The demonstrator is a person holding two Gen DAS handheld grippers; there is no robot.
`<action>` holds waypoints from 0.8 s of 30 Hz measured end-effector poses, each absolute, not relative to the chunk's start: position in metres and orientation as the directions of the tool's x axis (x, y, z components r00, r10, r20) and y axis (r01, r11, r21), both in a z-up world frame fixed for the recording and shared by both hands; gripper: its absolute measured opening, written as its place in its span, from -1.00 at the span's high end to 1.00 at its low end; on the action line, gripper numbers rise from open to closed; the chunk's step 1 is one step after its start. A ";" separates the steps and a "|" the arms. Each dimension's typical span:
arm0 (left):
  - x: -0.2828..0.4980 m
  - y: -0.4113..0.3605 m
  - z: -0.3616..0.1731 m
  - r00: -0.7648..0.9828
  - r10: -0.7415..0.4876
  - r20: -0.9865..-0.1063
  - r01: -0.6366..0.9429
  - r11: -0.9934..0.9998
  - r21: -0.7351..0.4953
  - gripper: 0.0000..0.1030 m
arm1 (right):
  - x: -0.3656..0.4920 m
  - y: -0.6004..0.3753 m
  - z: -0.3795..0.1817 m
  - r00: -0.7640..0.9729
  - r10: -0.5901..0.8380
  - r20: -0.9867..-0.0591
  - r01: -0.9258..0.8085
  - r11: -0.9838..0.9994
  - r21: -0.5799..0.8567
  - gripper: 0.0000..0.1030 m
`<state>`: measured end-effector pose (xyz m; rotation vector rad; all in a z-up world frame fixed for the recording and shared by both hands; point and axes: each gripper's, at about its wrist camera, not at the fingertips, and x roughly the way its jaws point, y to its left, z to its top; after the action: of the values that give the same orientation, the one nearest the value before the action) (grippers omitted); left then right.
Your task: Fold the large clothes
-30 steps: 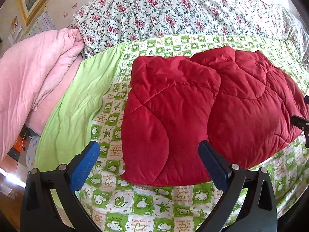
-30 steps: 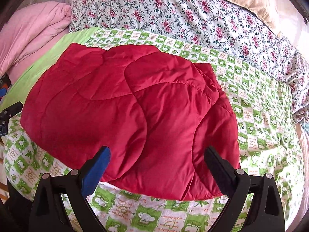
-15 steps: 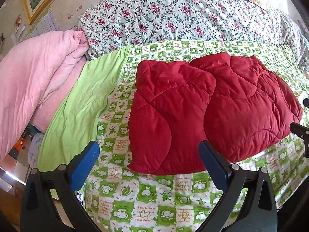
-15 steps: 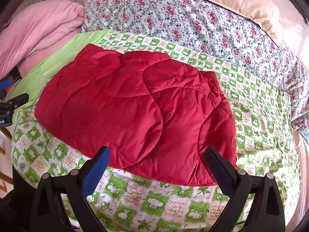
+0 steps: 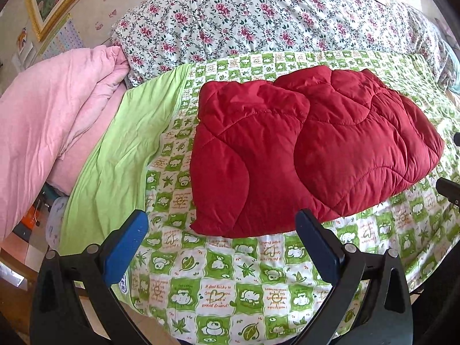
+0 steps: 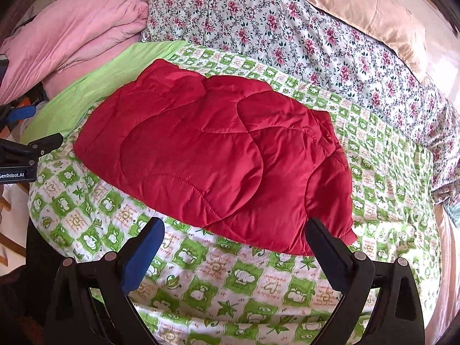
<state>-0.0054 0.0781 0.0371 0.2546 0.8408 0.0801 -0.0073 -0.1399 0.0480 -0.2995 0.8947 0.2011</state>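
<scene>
A red quilted jacket (image 5: 302,149) lies folded flat on the green-and-white patterned bedsheet (image 5: 230,281); it also shows in the right wrist view (image 6: 218,155). My left gripper (image 5: 221,230) is open and empty, held above the sheet just short of the jacket's near edge. My right gripper (image 6: 234,235) is open and empty, also back from the jacket's near edge, over the sheet (image 6: 230,281). The left gripper shows at the left edge of the right wrist view (image 6: 28,149). Part of the right gripper shows at the right edge of the left wrist view (image 5: 448,189).
A pink blanket (image 5: 46,132) is heaped at the left. A floral quilt (image 5: 258,20) lies along the back, with a peach pillow (image 6: 371,17) behind it. A plain green sheet (image 5: 115,155) hangs over the bed's left side. The floor (image 5: 17,247) shows at lower left.
Both grippers have pulled back and away from the jacket, which now looks smaller and farther. More of the patterned sheet shows in front. The jacket has not moved.
</scene>
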 end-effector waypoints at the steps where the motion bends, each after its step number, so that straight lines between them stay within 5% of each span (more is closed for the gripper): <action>1: -0.007 0.078 0.037 0.666 0.172 -0.726 0.030 0.966 0.256 -0.99 | -0.007 -0.141 0.048 0.611 0.048 -0.790 -0.297 0.939 -0.172 -0.93; 24: 0.008 0.066 0.034 0.643 0.149 -0.751 0.070 0.965 0.251 -1.00 | 0.000 -0.166 0.044 0.623 -0.110 -0.775 -0.208 0.931 -0.299 -0.95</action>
<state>0.0082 0.0660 0.0336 0.2683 0.8735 0.0458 0.0001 -0.1664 0.0444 -0.3816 0.9026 0.0576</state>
